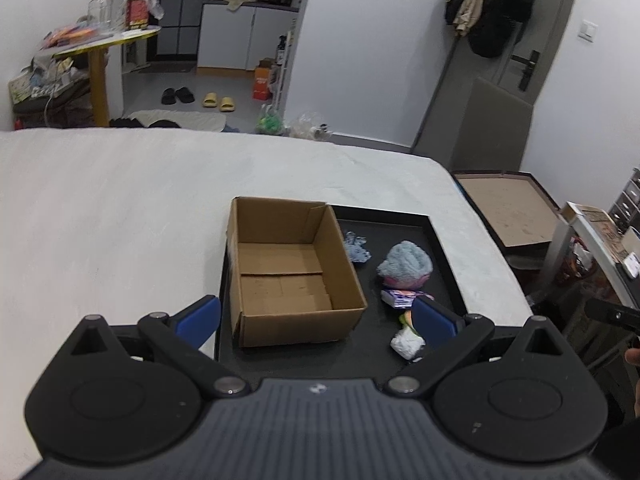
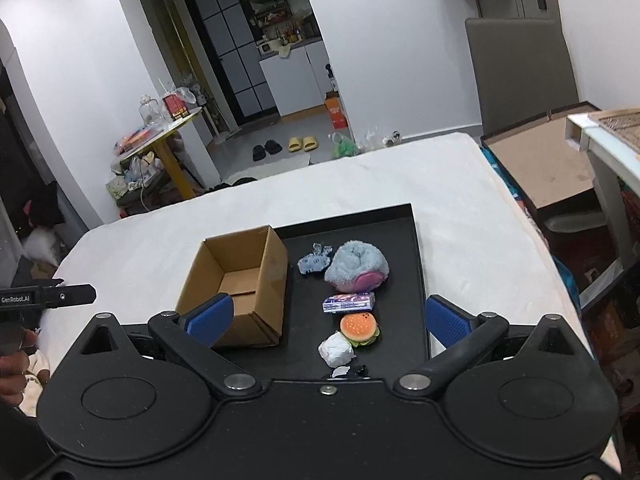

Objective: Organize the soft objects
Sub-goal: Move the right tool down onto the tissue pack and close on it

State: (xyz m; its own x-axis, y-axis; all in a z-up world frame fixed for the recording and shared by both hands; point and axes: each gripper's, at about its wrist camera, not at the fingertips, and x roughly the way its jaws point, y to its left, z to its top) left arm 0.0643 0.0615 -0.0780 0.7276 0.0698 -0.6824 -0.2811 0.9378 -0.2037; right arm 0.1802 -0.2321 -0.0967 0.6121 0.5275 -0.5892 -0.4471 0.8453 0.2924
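left wrist view: the left gripper hangs wide apart and empty, the cardboard box just ahead between its fingers, soft toys ahead to its right on the black tray. right wrist view: the right gripper is spread wide, empty, with the burger toy and white wad between its fingers, the blue plush beyond

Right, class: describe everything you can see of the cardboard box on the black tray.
The cardboard box is plain brown corrugated card, open-topped and empty, with its bottom flaps folded flat inside. It sits upright on the left part of the black tray, which lies on a white-covered surface. The soft toys lie to its right, apart from it. Neither gripper touches it.
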